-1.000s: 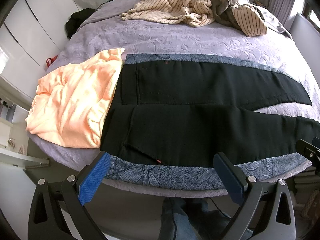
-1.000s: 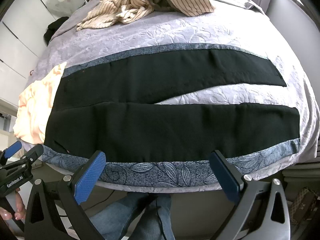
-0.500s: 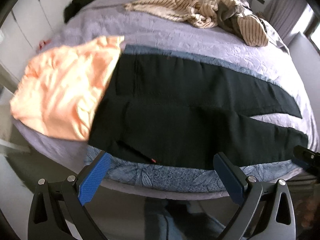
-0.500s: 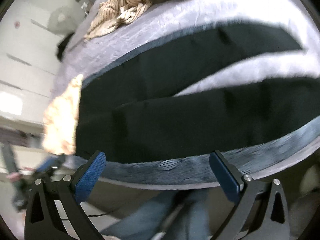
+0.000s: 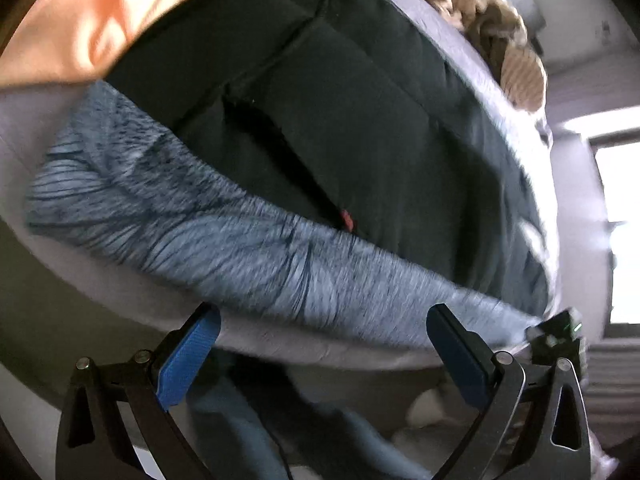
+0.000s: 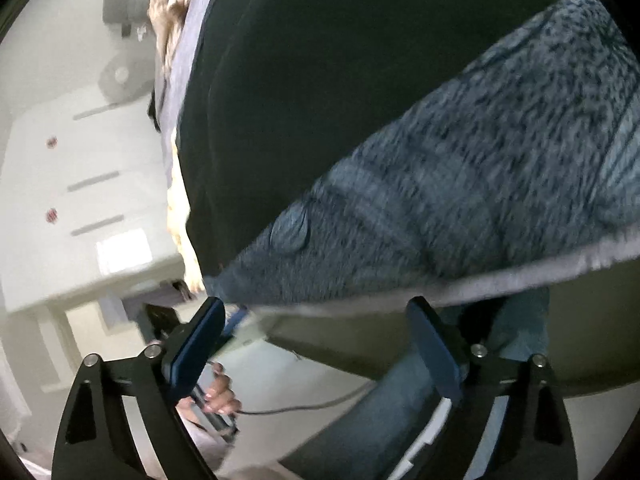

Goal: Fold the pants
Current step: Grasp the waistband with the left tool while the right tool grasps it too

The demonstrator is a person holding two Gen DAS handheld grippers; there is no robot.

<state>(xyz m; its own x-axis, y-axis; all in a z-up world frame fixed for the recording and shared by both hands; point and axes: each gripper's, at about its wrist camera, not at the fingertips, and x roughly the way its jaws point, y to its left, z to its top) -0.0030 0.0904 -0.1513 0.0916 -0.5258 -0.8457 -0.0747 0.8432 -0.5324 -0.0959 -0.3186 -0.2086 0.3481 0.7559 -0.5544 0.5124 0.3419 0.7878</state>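
Observation:
Black pants (image 5: pixel 360 120) lie flat on a blue-grey patterned cloth (image 5: pixel 224 236) at the near edge of the bed. A small red tag (image 5: pixel 346 220) marks their near hem. My left gripper (image 5: pixel 324 340) is open and empty, close below the bed edge near the waist end. The pants (image 6: pixel 320 100) and cloth (image 6: pixel 460 200) also fill the right wrist view, tilted. My right gripper (image 6: pixel 316 332) is open and empty, just below the cloth's edge.
An orange garment (image 5: pixel 100 20) lies beside the pants' waist. Striped beige clothes (image 5: pixel 500 32) are piled at the far side of the bed. The person's jeans-clad legs (image 6: pixel 400 412) stand below the bed edge. White drawers (image 6: pixel 80 184) stand at left.
Both grippers have dropped and moved in close to the near bed edge, both views tilting. The pants have not moved. Both grippers stay open.

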